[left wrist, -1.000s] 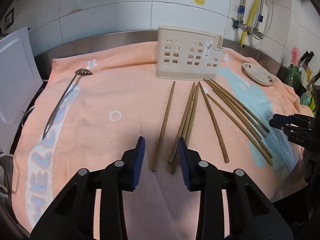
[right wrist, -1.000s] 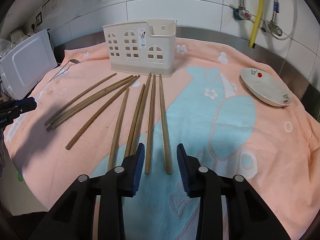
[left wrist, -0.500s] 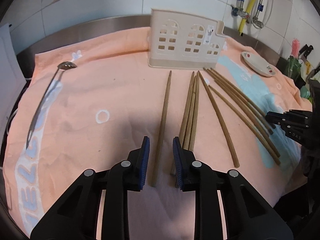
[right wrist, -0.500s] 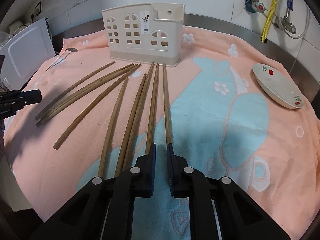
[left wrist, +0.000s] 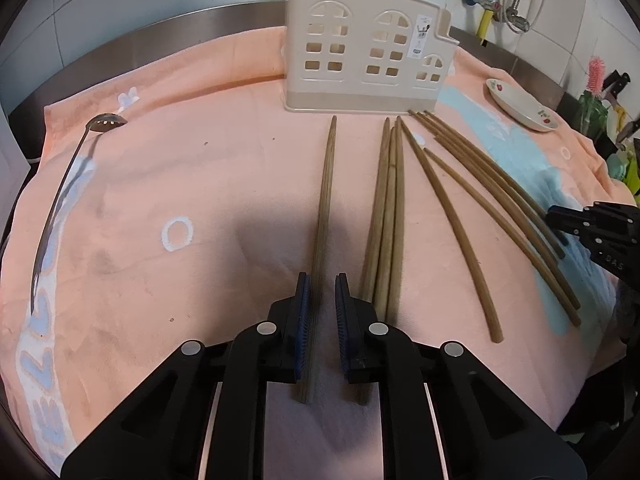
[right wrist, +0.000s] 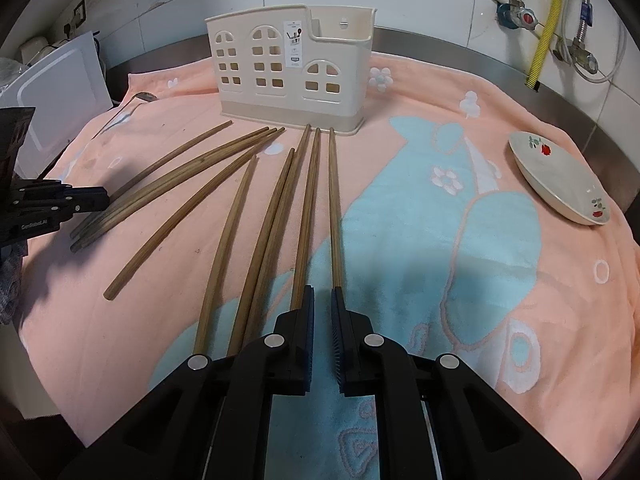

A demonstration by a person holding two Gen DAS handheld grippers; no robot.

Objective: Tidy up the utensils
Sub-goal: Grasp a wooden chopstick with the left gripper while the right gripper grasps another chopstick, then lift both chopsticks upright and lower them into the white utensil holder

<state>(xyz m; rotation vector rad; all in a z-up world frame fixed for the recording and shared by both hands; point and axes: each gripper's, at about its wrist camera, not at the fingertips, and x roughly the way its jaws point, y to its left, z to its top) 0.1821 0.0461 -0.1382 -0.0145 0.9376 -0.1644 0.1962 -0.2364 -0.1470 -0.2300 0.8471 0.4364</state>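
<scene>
Wooden chopsticks [left wrist: 388, 216] lie fanned on a peach towel [left wrist: 200, 184] over the worktop, tips toward the cream caddy [left wrist: 368, 56]. They look light, stiff and thin, likely to roll, so the thick near end is the sensible hold. One single stick [left wrist: 325, 208] sits between the pads of the left gripper [left wrist: 322, 314], whose jaws are narrowed but apparently not yet clamped. The right gripper [right wrist: 322, 312] is nearly closed at the ends of two sticks [right wrist: 320, 208]; whether it grips either, I cannot tell.
</scene>
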